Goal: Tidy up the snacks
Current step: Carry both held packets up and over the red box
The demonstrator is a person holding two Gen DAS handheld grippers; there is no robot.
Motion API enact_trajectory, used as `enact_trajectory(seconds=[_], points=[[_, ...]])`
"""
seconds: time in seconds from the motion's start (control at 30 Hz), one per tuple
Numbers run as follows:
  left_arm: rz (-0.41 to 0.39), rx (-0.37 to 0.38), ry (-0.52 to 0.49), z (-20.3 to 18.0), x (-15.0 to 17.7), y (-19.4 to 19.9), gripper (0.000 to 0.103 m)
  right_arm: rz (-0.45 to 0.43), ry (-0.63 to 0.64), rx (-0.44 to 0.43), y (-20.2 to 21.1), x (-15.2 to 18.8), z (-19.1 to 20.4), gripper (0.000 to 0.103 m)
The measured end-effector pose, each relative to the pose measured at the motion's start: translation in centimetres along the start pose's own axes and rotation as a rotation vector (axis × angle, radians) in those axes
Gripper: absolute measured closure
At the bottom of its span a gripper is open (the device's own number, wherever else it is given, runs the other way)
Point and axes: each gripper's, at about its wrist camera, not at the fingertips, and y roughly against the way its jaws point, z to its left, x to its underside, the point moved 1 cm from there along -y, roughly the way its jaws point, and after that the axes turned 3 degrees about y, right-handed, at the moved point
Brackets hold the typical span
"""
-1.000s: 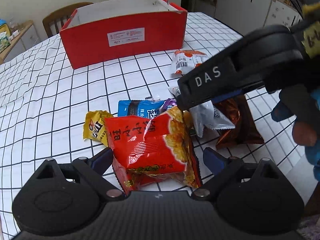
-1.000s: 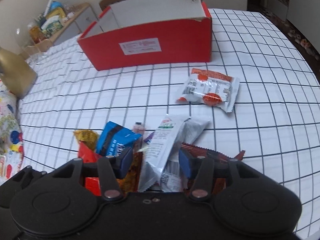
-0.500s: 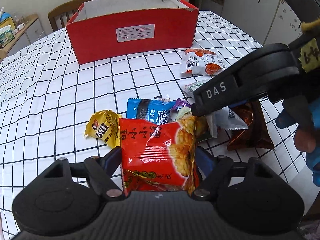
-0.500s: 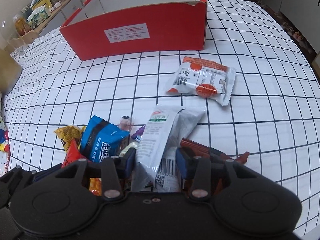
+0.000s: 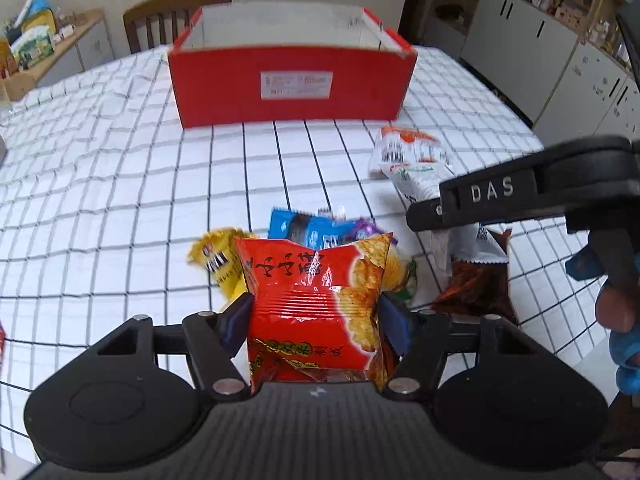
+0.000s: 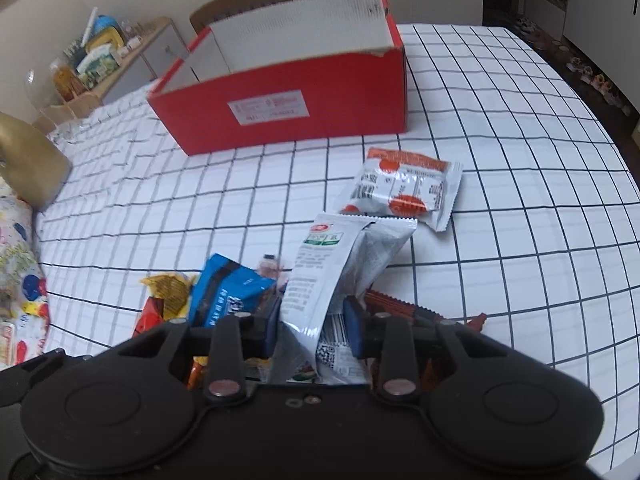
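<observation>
Your left tool (image 5: 314, 326) is clamped on the red snack bag (image 5: 316, 304), both pads pressing its sides; the bag is glossy, puffed, printed with crackers and dark characters, and stands upright between the fingers. Your right tool (image 6: 310, 326) is closed on the white-grey packet (image 6: 320, 276), a long foil sachet with a green-and-red label at its top, tilted up off the heap. Counted beyond them: one blue packet (image 6: 224, 294), one yellow packet (image 5: 218, 258), one brown-red wrapper (image 5: 476, 286), and one white packet with orange print (image 6: 400, 190) lying alone, just past the heap. One red cardboard box (image 5: 292, 88), open-topped with a white label on its front, sits well apart at the far side of the checked tabletop (image 5: 120, 200). One wooden chair (image 5: 168, 16) stands behind it.
</observation>
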Motion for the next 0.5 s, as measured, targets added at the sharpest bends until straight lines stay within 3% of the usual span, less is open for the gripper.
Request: enact_trajectory(seconds=[0.5], points=[[-0.102, 0.008, 0.048, 0.4, -5.9, 3.7, 0.036, -0.107, 0.077, -0.048, 5.3, -2.6, 1.2, 0.072]])
